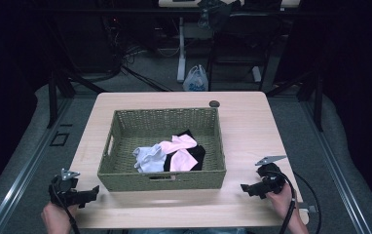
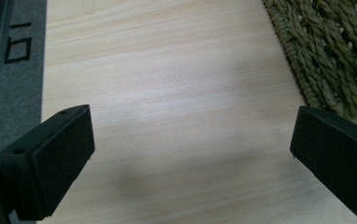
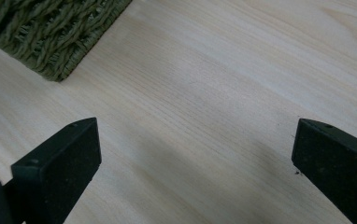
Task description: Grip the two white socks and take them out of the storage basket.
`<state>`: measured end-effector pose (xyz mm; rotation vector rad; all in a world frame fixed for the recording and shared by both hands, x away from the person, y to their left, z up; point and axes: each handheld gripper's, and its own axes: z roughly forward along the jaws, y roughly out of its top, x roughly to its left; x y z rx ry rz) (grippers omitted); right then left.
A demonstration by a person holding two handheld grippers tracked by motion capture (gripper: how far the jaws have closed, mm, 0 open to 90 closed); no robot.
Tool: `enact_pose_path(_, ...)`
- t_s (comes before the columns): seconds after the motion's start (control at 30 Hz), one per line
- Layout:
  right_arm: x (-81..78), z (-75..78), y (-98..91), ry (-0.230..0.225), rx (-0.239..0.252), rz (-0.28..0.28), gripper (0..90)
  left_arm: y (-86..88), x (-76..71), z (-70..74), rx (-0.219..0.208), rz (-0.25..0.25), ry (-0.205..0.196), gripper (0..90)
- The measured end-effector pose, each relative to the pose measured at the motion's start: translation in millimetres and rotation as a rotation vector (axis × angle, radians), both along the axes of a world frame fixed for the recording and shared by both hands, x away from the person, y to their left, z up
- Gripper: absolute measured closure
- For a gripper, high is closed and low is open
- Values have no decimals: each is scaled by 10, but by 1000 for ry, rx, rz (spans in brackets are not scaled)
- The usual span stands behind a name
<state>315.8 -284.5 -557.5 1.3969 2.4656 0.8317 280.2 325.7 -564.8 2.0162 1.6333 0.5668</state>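
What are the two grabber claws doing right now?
Left gripper: open, holding nothing, over the light wooden table.
Right gripper: open, holding nothing, near the green woven basket.

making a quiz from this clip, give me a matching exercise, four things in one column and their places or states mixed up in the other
Things:
1. pink sock
2. basket
3. left gripper
4. dark disc

Places or states:
A. on the table behind the basket
B. jaws open, near the basket's front left corner
C. lying inside the basket
D. middle of the table

Pairs: 1-C, 2-D, 3-B, 4-A
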Motion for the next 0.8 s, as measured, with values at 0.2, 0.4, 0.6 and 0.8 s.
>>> enact_pose_path(0.2,-17,12,20,1,4,8,12,-3,-3,0,-1,-1,0,2)
enact_pose_path(0.4,-15,-5,47,-2,0,11,12,26,-26,6,-4,4,-4,2)
enact_pose_path(0.6,-10,2,-9,3,-12,-3,12,18,-64,71,-12,10,-12,3)
enact_pose_path(0.8,0,-2,38,-1,-11,5,13,27,-92,194,-19,0,-22,3)
